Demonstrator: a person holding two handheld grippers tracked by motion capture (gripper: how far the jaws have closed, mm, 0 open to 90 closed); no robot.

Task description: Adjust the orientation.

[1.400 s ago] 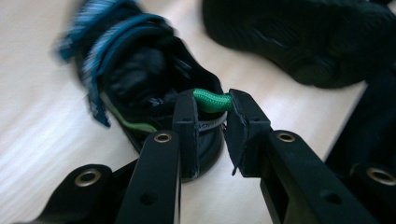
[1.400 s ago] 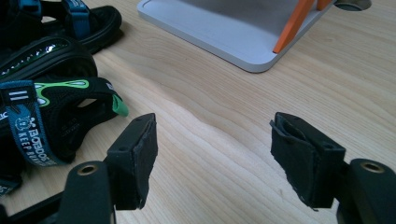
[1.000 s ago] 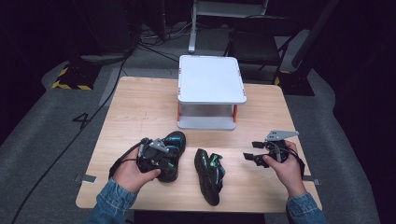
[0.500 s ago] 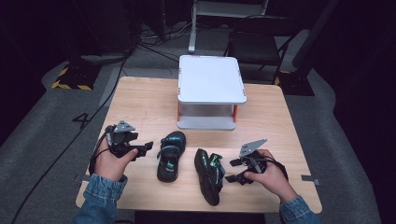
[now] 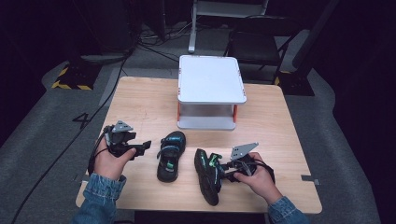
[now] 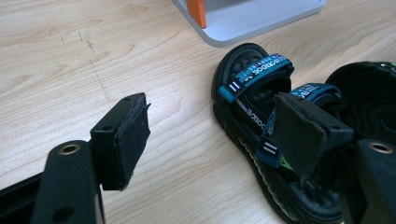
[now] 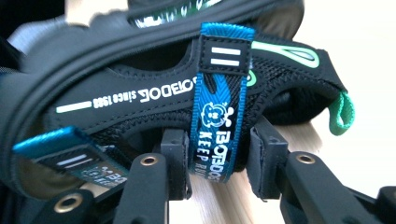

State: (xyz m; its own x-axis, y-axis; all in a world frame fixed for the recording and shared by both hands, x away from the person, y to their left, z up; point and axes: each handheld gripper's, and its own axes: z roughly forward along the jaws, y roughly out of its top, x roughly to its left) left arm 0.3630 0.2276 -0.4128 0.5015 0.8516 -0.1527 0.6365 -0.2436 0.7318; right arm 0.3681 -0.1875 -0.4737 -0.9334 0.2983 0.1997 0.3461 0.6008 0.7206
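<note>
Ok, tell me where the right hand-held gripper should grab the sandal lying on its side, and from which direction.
Grip the blue strap of the tipped sandal. It arches clear of the footbed, thin enough to fit between the jaws. Come in low from the person's right, where the right hand-held gripper already straddles that strap with its jaws apart.

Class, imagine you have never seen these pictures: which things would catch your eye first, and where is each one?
First, the two black sandals with blue straps near the front of the wooden table: the left sandal lies flat, the right sandal is tipped on its side. The right tool straddles a blue strap of that sandal, while the left tool hangs open beside the other. Behind them stands a white two-tier shelf with orange posts.
</note>
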